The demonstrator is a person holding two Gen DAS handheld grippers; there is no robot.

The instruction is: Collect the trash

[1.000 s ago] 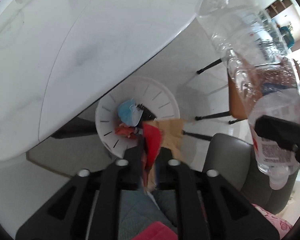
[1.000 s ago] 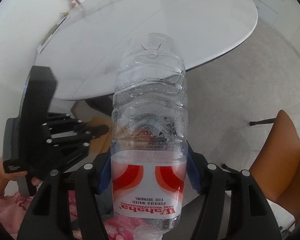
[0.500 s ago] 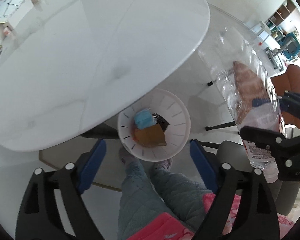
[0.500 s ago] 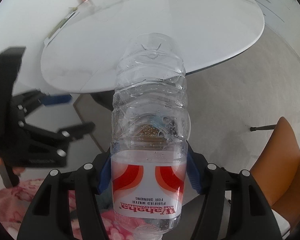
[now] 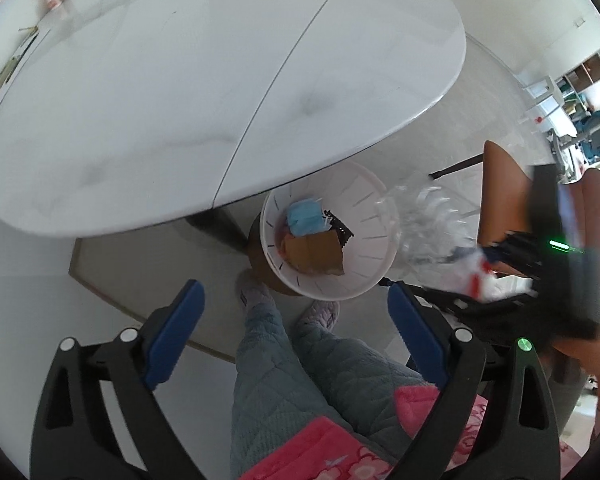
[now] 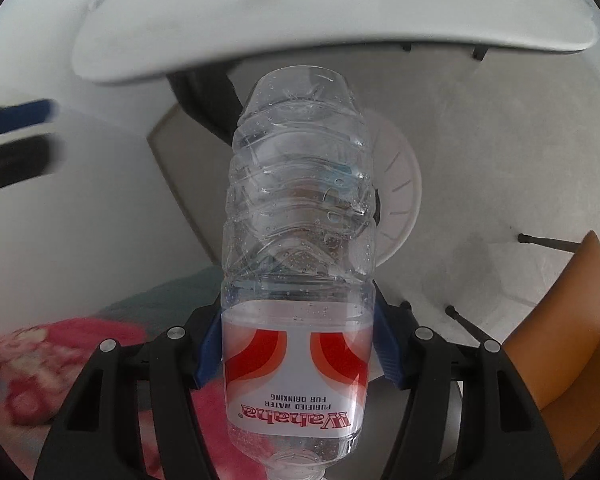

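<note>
A white slotted trash bin (image 5: pixel 374 248) stands on the floor under the table edge, holding a blue face mask (image 5: pixel 305 218), brown paper (image 5: pixel 314 254) and a dark wrapper. My left gripper (image 5: pixel 296 316) is open and empty, high above the bin. My right gripper (image 6: pixel 298 352) is shut on a clear plastic water bottle (image 6: pixel 298 240) with a red and white label, bottom pointing forward toward the bin (image 6: pixel 400 184). In the left wrist view the bottle (image 5: pixel 428 220) is blurred, just right of the bin's rim.
A white oval marble table (image 5: pixel 220 80) fills the upper view, its dark leg (image 5: pixel 216 226) beside the bin. An orange chair (image 6: pixel 572 320) stands to the right. The person's legs in grey quilted trousers (image 5: pixel 300 380) are below the bin.
My left gripper opened and dropped the red and brown trash into the bin, then rose. My right gripper has swung the bottle down toward the bin.
</note>
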